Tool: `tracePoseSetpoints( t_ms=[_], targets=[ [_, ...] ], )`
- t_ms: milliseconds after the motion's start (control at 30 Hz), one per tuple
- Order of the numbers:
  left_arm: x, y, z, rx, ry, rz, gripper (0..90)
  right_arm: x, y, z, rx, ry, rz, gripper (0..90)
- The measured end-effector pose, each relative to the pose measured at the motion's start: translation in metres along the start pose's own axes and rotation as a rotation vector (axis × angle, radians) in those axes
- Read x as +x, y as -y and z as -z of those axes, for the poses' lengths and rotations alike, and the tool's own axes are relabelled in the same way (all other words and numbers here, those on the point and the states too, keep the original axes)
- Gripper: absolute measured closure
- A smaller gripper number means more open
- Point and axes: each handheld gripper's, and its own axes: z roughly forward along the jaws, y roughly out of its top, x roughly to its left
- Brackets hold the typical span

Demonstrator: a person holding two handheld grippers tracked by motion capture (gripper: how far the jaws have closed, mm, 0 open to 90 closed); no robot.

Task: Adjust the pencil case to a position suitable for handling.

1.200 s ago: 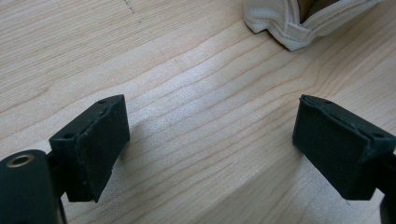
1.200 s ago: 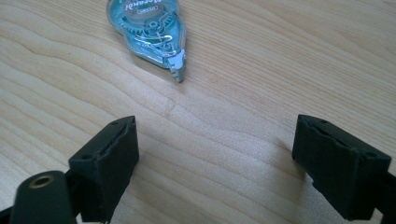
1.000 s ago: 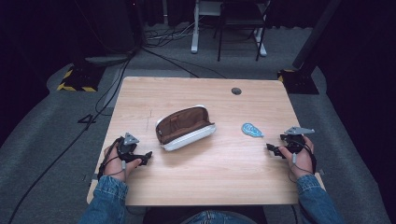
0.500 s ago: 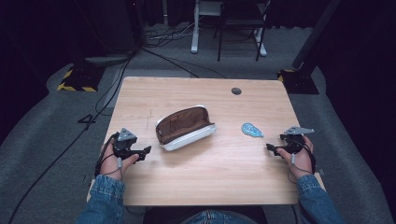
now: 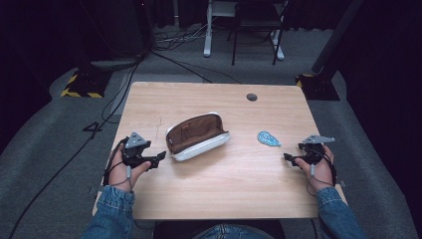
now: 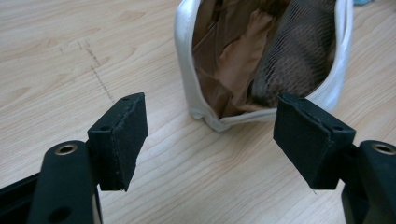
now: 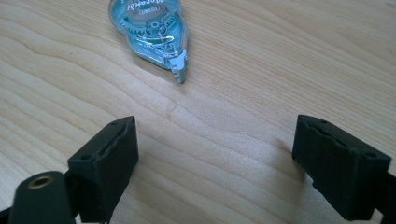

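While both of your tools sit low near the front edge of the bench (image 5: 214,94), you look to be at the approach step, with nothing picked up yet. Your left tool (image 5: 160,157) is spread wide and holds nothing; your right tool (image 5: 289,158) is likewise wide open and empty.

The pouch (image 5: 197,135) lies on its side near the middle of the bench, its mouth gaping and its brown lining showing. From your left tool it sits at about two o'clock, just beside the tips but apart from them. In the left gripper view the pouch's (image 6: 261,56) white rim lies just ahead, between the two pads and a little toward the right one.

The blue tape dispenser (image 5: 268,138) lies flat on the wood, at about ten o'clock from your right tool, near but not touching. In the right gripper view the dispenser (image 7: 149,30) lies ahead and left of centre, its tip pointing back at you.

Judging by this, your next move calls for easing the right tool forward and left to straddle the dispenser, while the left tool steadies the pouch's rim.
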Motion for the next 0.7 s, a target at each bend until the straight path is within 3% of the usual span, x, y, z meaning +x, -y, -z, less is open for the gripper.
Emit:
tracePoseSetpoints(
  t_ms=[333, 533, 633, 700],
  targets=[
    [-0.004, -0.015, -0.002, -0.062, 0.025, -0.009, 25.8, 0.000, 0.000, 0.000, -0.001, -0.001, 0.001, 14.5],
    [-0.002, -0.018, -0.009, -0.054, 0.023, -0.016, 25.2, 0.000, 0.000, 0.000, -0.002, -0.001, 0.001, 14.6],
    [0.000, -0.016, -0.013, -0.021, 0.013, -0.023, 24.2, 0.000, 0.000, 0.000, -0.004, -0.002, 0.002, 14.8],
    [0.004, -0.008, -0.017, 0.042, -0.002, -0.014, 24.1, 0.000, 0.001, 0.001, -0.004, -0.004, 0.005, 14.8]
  ],
)
